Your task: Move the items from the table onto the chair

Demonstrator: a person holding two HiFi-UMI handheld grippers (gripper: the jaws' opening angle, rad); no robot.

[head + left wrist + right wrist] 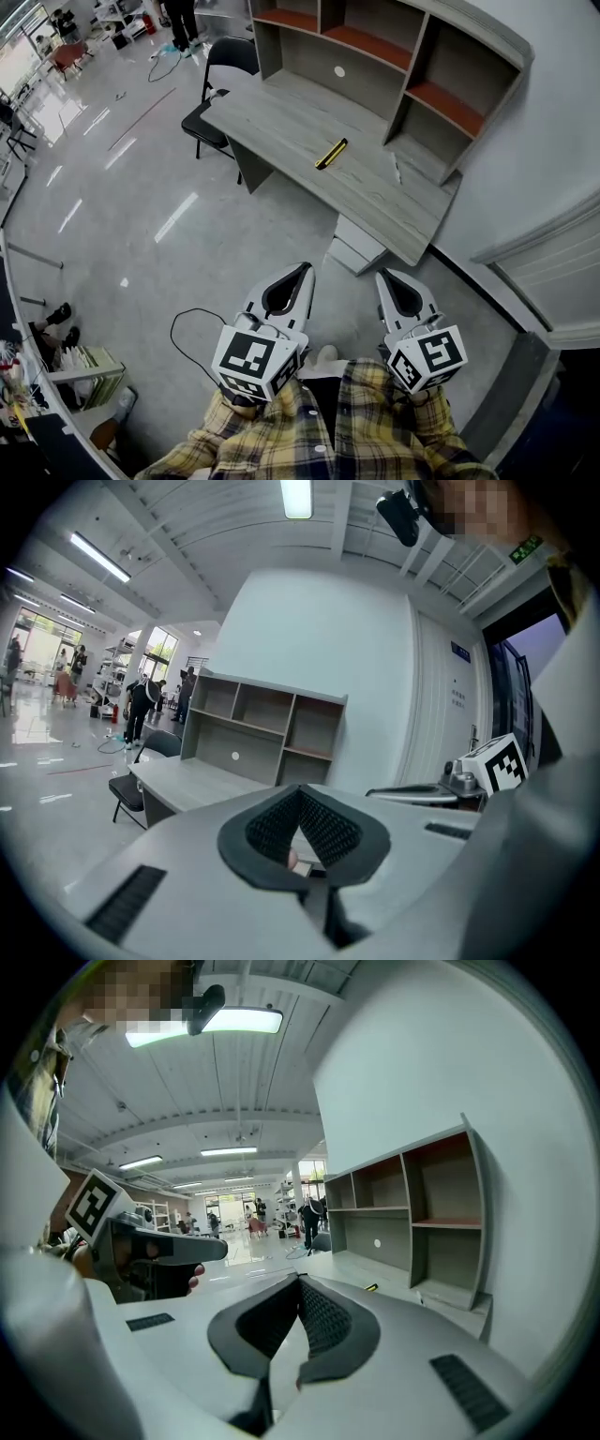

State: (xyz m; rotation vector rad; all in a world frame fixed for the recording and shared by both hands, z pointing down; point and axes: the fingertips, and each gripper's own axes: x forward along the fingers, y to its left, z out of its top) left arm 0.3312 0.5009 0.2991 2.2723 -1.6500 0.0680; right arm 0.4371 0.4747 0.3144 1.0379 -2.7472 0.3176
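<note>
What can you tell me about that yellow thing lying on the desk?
The yellow thing is a slim, straight bar, yellow with black along one edge and at its ends; it is too small to say what tool it is. It lies flat and at a slant near the middle of the grey wood-look desk, in front of the shelves. Only the desk top touches it.

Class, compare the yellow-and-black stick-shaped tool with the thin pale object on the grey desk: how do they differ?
The yellow-and-black stick-shaped tool is bright and thicker; the thin pale object is faint and slimmer. The tool lies mid-desk; the pale object lies beside the shelf unit. Both lie flat on the grey desk.
</note>
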